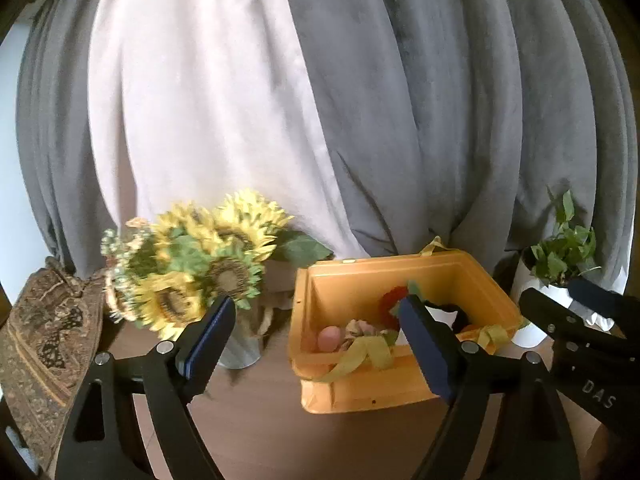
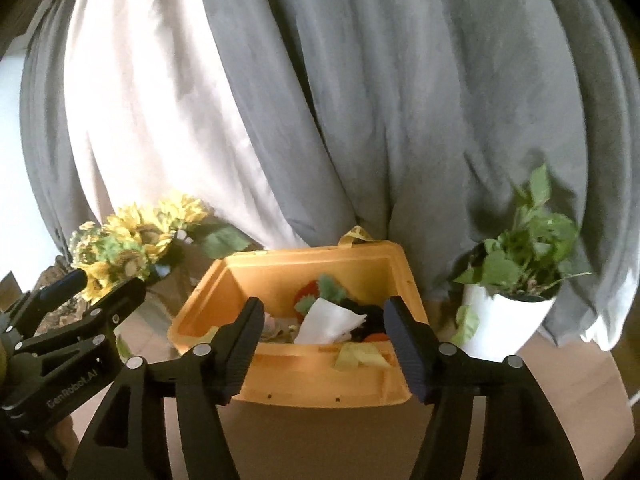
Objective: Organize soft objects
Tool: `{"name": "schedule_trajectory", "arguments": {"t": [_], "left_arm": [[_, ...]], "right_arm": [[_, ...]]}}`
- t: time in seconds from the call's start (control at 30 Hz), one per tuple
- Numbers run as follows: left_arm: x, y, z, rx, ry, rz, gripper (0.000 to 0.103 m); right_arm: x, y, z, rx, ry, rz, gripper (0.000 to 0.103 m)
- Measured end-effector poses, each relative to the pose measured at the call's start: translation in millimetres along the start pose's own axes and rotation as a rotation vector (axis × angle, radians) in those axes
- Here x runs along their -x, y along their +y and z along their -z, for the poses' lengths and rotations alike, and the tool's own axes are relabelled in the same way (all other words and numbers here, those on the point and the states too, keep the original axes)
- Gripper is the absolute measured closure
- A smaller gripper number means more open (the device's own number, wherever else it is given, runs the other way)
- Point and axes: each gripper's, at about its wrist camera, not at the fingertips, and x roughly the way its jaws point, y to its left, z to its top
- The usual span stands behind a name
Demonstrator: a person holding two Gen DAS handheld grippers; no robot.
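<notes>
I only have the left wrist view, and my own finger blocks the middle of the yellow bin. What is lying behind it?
Observer: A crumpled white cloth lies in the yellow bin, on the near side of the red and green soft toy.
Operator: Is the right hand-held gripper carrying anything? I see only its side.
Observer: No. It is open, with nothing between its fingers.
Operator: And the white pot with the plant, half hidden for me?
Observer: It stands upright, to the right of the bin.
</notes>
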Motion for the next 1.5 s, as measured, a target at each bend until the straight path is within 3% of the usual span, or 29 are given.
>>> {"name": "schedule_trajectory", "arguments": {"t": [0.1,0.3,0.73,1.5], "left_arm": [[18.0,4.3,4.6,-0.014,-0.022,-0.014,0.010],[52.5,20.7,15.3,-0.020,-0.054,-0.005,0.000],[113.0,41.5,37.9,-0.033,-0.078,0.062,0.000],[242.4,25.3,72.5,0.021,-0.132,0.031,0.000]], "right_arm": [[19.4,5.3,4.4,0.001,-0.026,0.034,0.024],[59.4,17.6,20.1,-0.026,-0.056,0.109,0.018],[129.3,44.3,56.8,-0.100,-0.103,0.227,0.013],[240.6,34.3,87.7,-0.054,-0.161,0.158,0.009]]}}
